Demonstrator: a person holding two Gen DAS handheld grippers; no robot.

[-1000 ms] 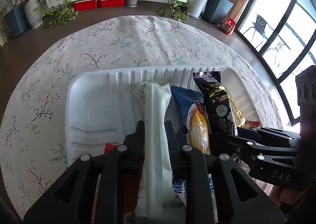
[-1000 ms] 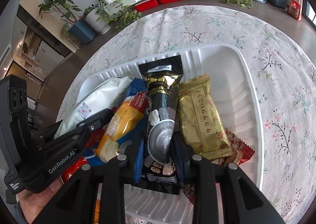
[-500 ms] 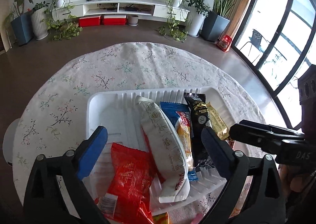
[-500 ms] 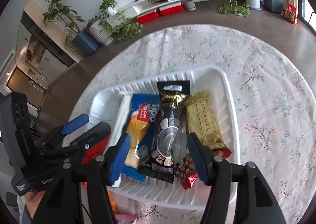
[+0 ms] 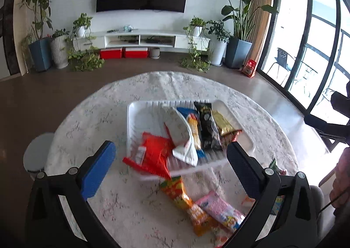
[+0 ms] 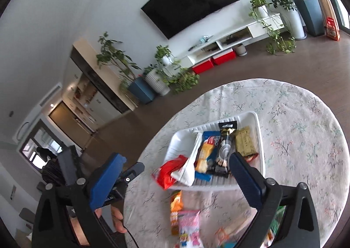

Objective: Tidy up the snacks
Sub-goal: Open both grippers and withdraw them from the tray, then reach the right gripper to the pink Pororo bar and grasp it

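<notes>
Roughly half done, by the look of it. The shallow white ribbed plastic tray (image 5: 131, 130) on the round floral-clothed table (image 5: 91, 117) already holds a row of packets: a crinkly red foil bag (image 5: 153, 156) hanging over the tray's near rim, a long white wrapper (image 5: 181, 136), a blue-and-orange cake packet (image 6: 206, 149), a black glossy packet (image 5: 207, 127) and a gold foil bar (image 5: 223, 123) toward the tray's right wall (something red peeks out from under the gold bar).

Still outside the tray, on the cloth just nearer than its front rim, lie an orange snack packet (image 5: 186, 202) and a pink packet (image 5: 221, 210) — plus a few blurred ones I cannot make out.

The left gripper (image 5: 170, 160) and the right gripper (image 6: 177, 173) both hang above the tray's near side, jaws spread wide and holding nothing.
</notes>
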